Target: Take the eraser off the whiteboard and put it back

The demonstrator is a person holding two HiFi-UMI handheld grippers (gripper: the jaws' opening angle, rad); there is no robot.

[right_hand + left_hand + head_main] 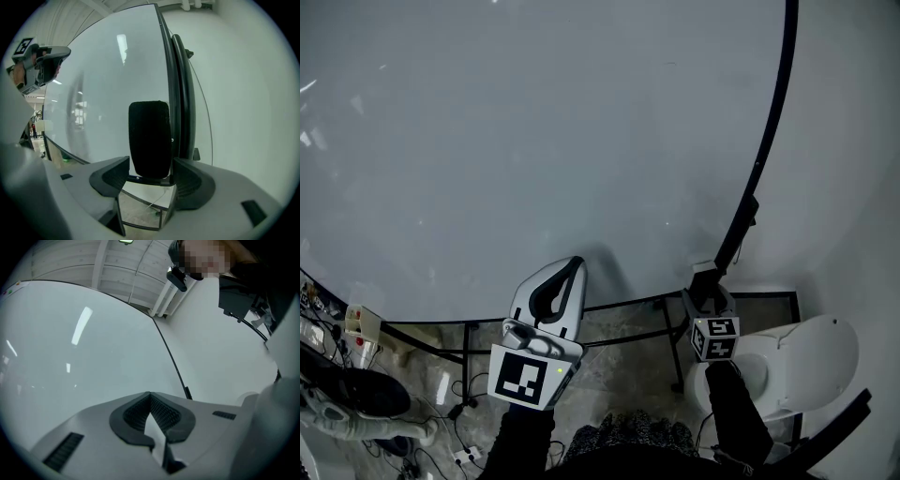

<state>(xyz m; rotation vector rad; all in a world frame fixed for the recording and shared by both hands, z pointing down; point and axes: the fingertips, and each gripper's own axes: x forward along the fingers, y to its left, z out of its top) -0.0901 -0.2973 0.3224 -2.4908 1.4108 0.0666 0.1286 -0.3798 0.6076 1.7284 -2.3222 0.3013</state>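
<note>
The black eraser [149, 138] stands upright between my right gripper's [151, 161] jaws, against the whiteboard [108, 103] and right beside its black frame [180, 93]. Both pads appear to touch its sides, so the gripper is shut on it. In the head view the right gripper [710, 298] sits at the board's lower right corner, and only the eraser's pale top [703, 269] shows. My left gripper [574, 266] is shut with nothing in it. It is held up in front of the whiteboard [534, 141] near the bottom edge; its closed tips [150, 395] point at the bare board.
The board's black frame [769, 141] curves down the right side, with stand rails [619, 305] under the bottom edge. A white rounded object [806, 361] stands on the floor at the right. Cables and a power strip [467, 457] lie at the lower left.
</note>
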